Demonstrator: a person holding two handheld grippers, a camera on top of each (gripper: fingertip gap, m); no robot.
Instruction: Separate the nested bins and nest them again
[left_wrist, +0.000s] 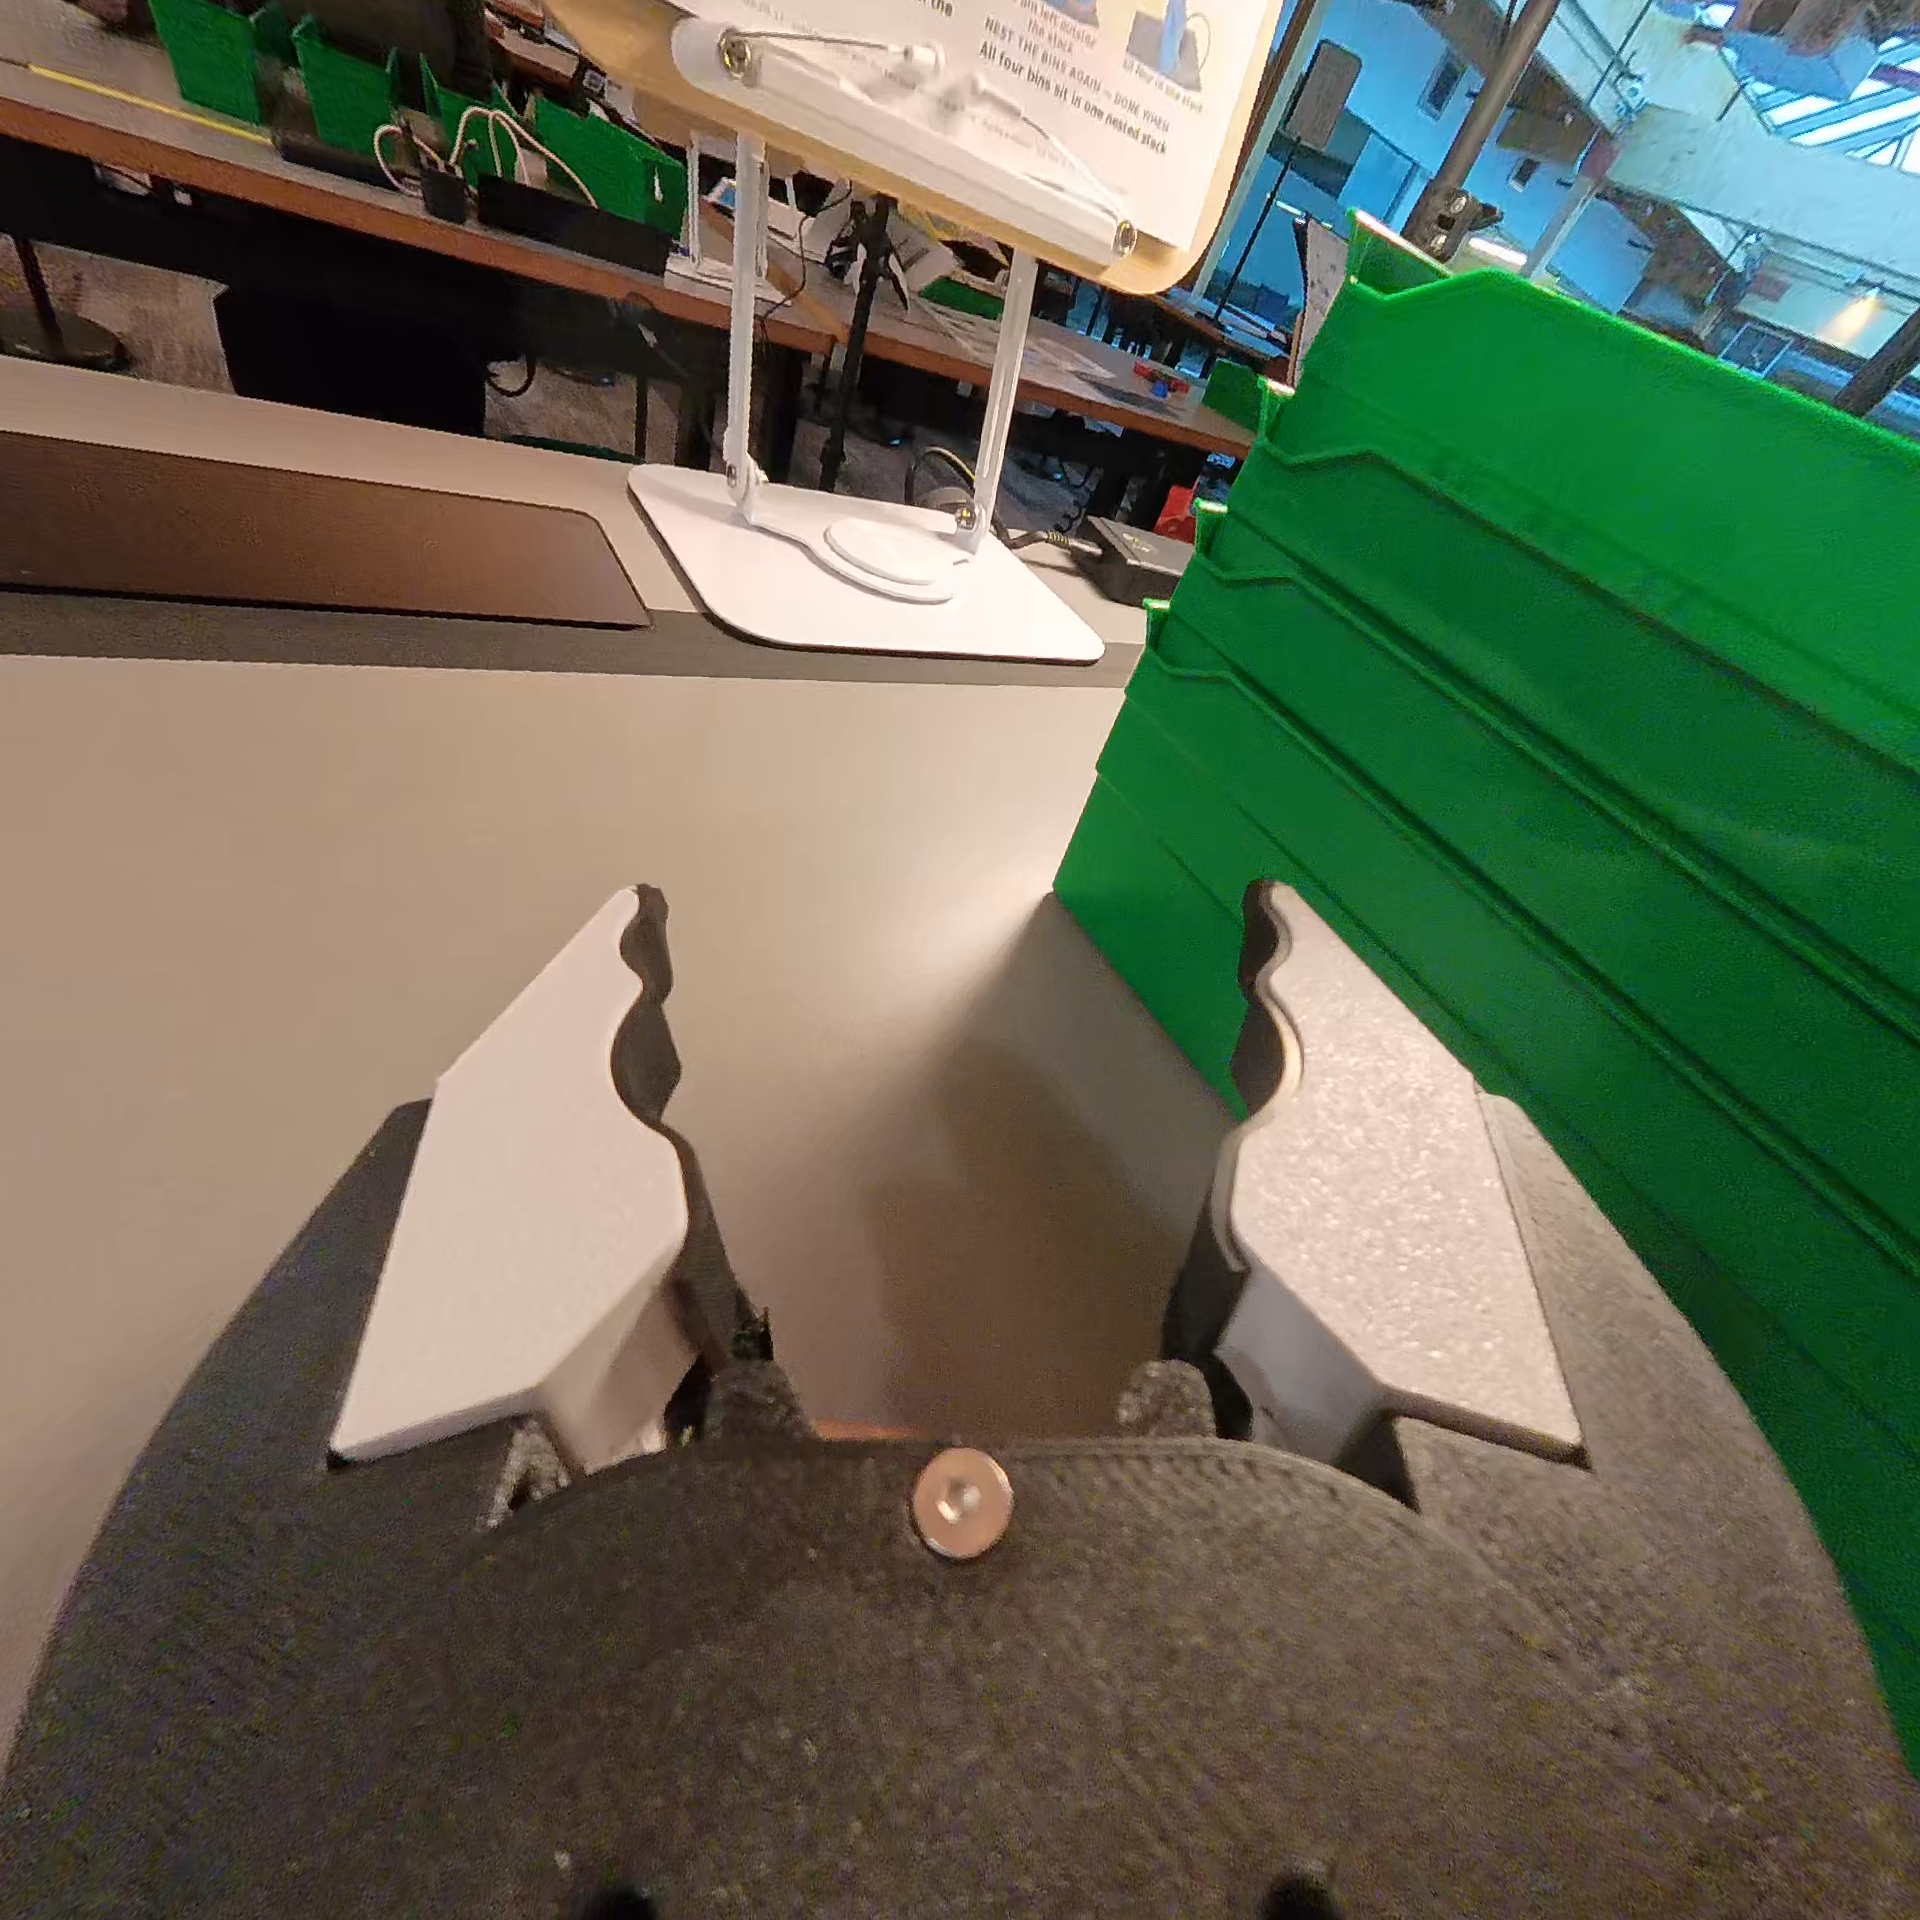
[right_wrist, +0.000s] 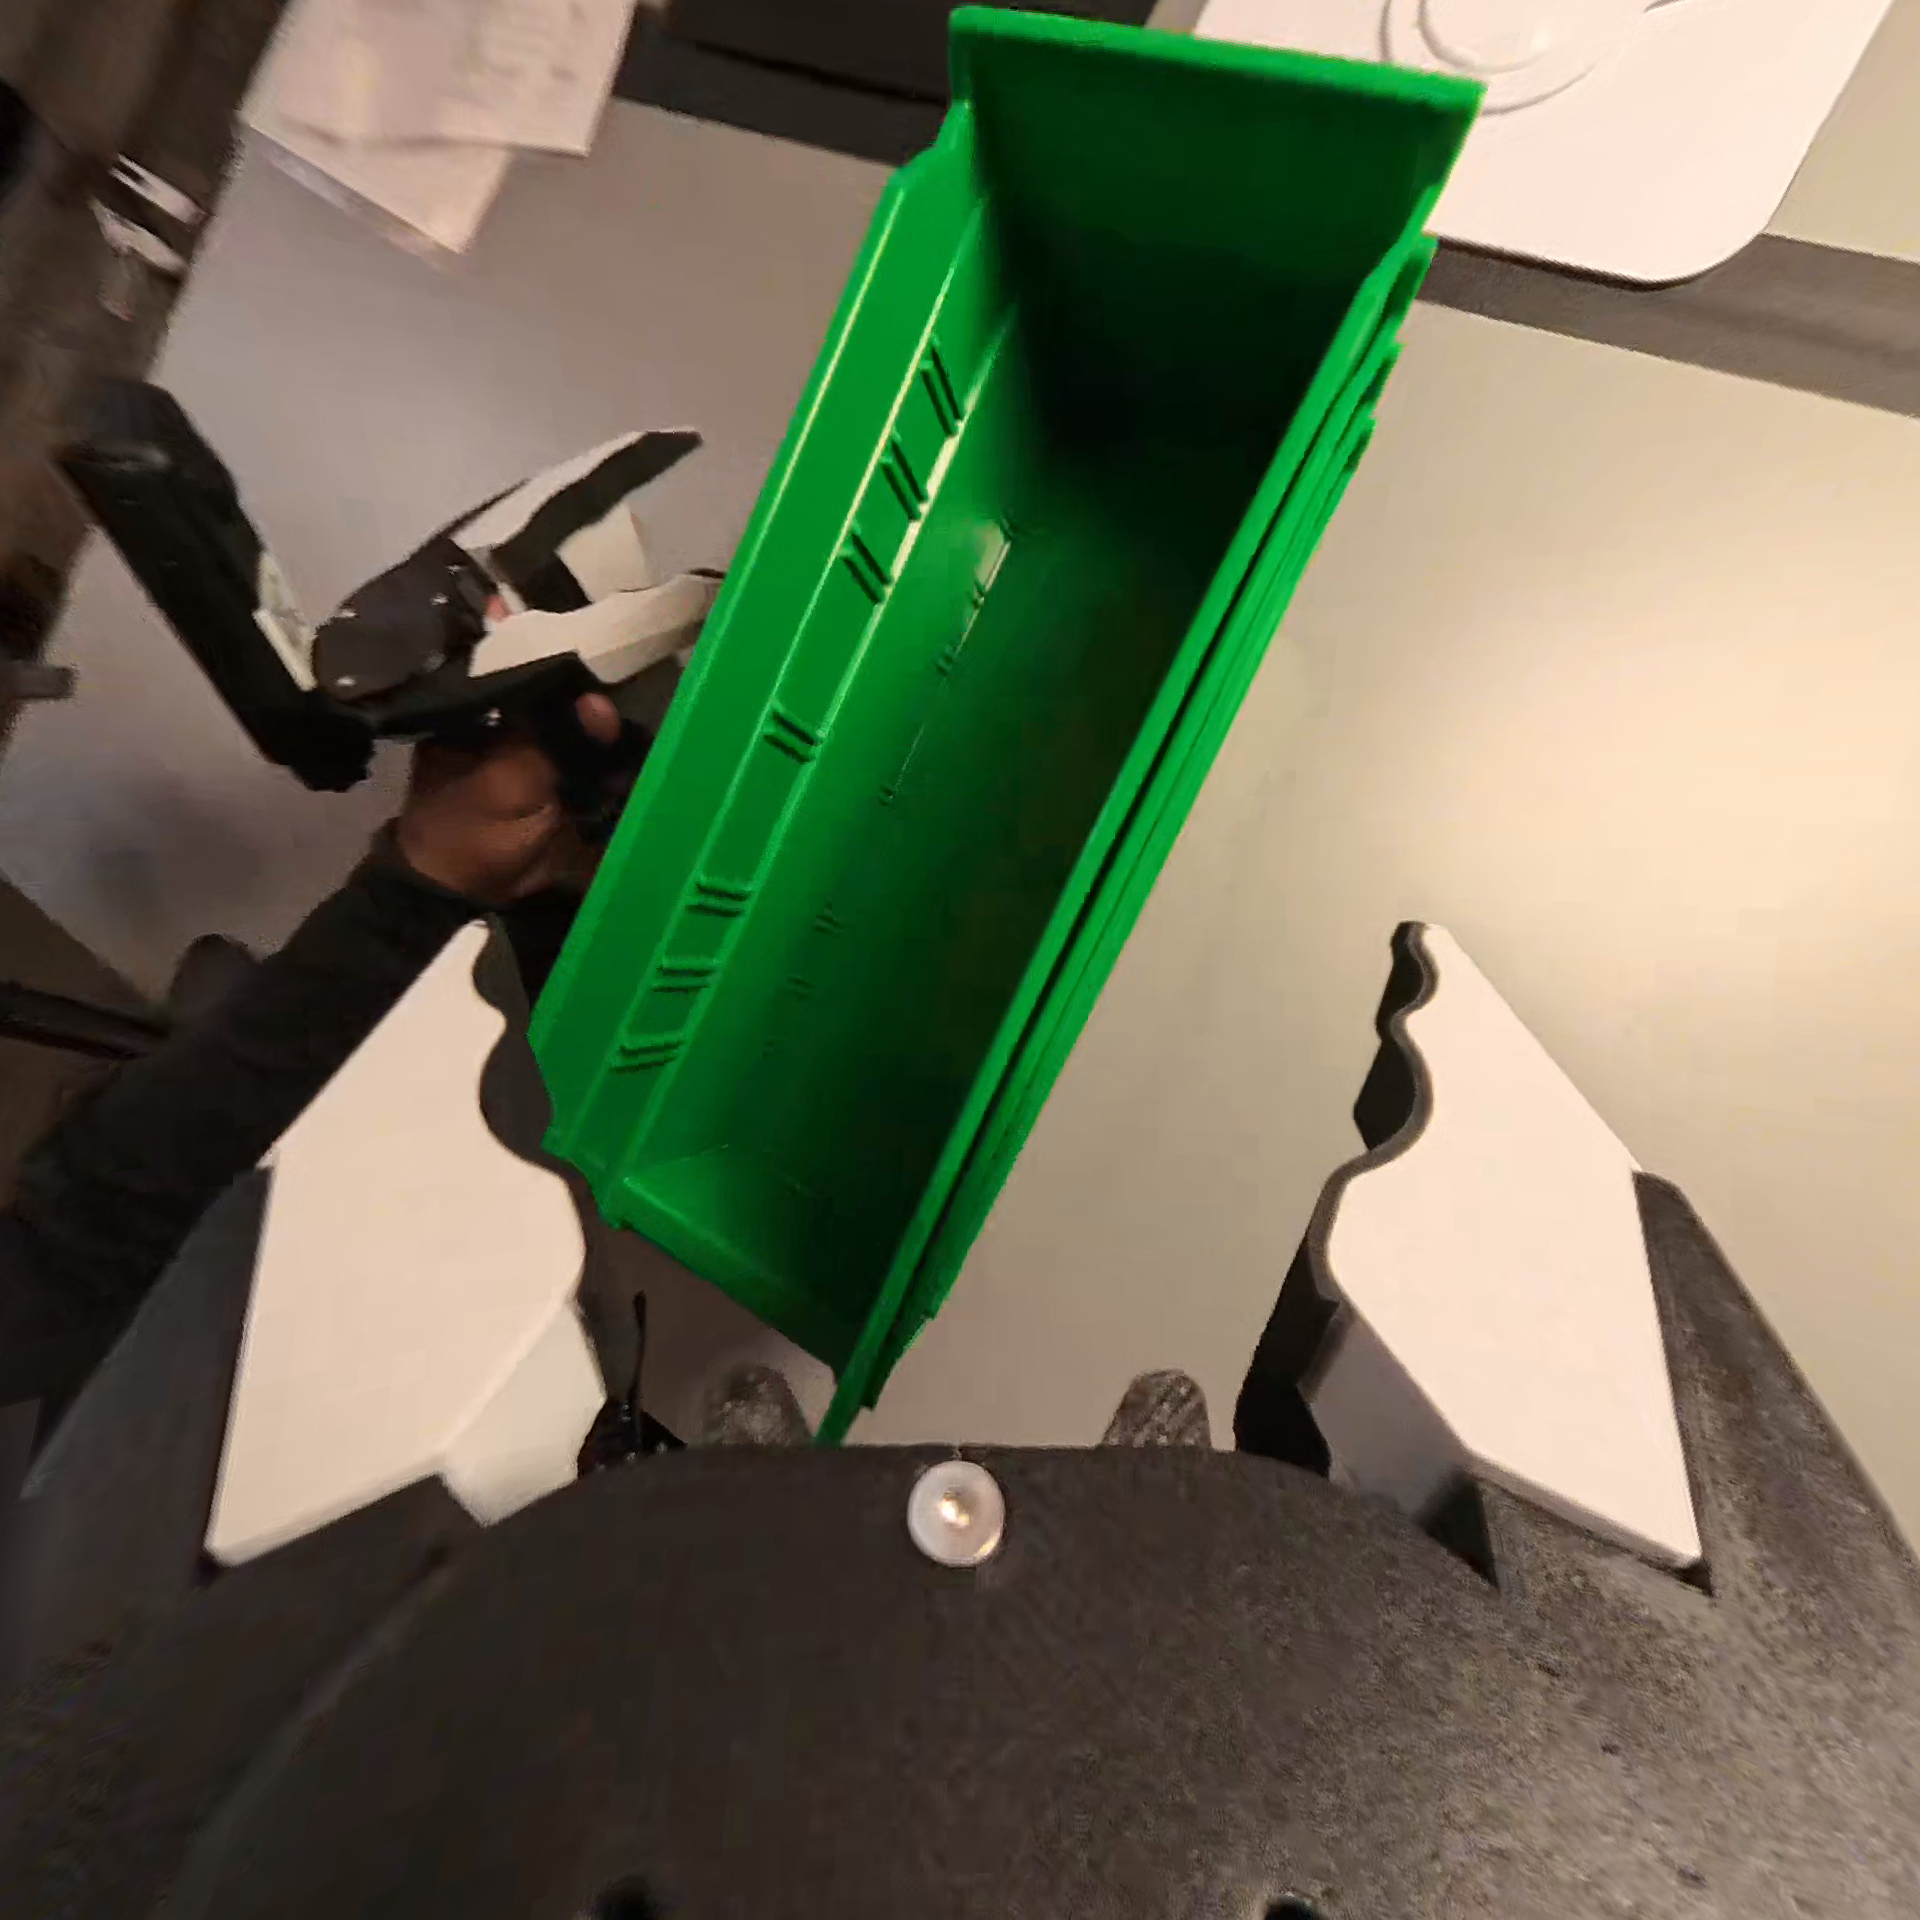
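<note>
Both grippers have their fingers spread wide, and neither one holds anything. From the left wrist view, the left gripper (left_wrist: 951, 914) sits low over the grey table (left_wrist: 520, 883), with only bare table between its two white fingers (left_wrist: 540, 1143). Its right finger is very close to the side of the green bins (left_wrist: 1558, 779), but it is hard to tell if it touches them. These bins are nested one inside the other, and their stepped rims show as lines down the side of the stack. Behind them stands a white stand (left_wrist: 873, 582) that holds up a board with a printed sheet. A dark mat (left_wrist: 312, 540) lies flat to the left of the stand. From the right wrist view, the right gripper (right_wrist: 951, 935) looks down into the top green bin (right_wrist: 1039, 623), which is long, deep and open. The bin lies between the two fingers; its left wall is right by the left finger, and there is a big space between its right wall and the right finger. Off to the left, a hand (right_wrist: 488, 800) in a dark sleeve holds the other gripper right beside the bins. Some white papers (right_wrist: 436, 104) lie at the far edge of the table.
</note>
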